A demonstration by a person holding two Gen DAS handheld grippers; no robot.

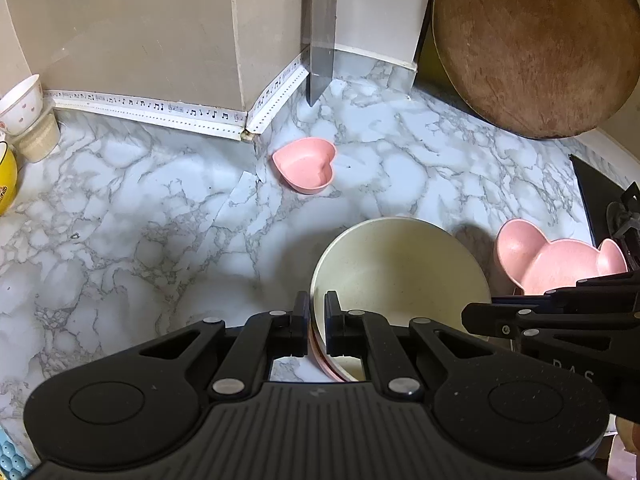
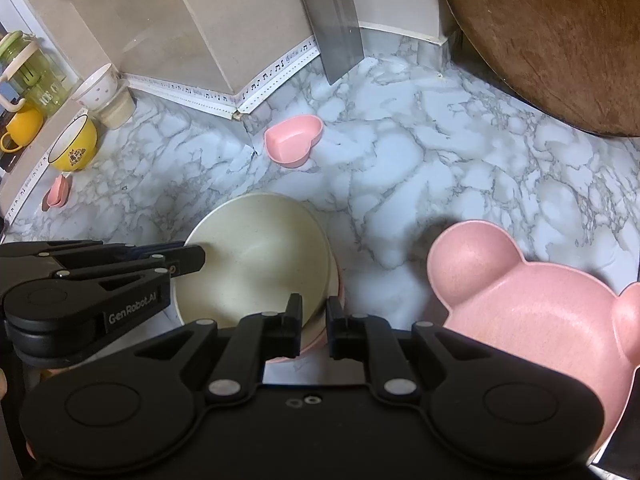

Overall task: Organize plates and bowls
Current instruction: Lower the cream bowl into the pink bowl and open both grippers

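Note:
A cream bowl (image 1: 400,276) sits nested in a pink bowl on the marble counter (image 1: 140,208). My left gripper (image 1: 317,322) is shut on the stack's left rim. In the right wrist view my right gripper (image 2: 314,320) straddles the near right rim of the cream bowl (image 2: 256,256), one finger inside, one outside; whether the pads touch is unclear. The right gripper also shows in the left wrist view (image 1: 476,318). A pink bear-shaped dish (image 2: 540,304) lies at the right. A pink heart-shaped bowl (image 2: 294,140) sits farther back.
A round wooden board (image 1: 536,44) leans at the back right. A cleaver blade (image 1: 320,52) hangs at the corner wall. A spotted white bowl (image 2: 98,86) on a beige cup, a yellow bowl (image 2: 74,144) and a small pink dish (image 2: 58,190) stand left.

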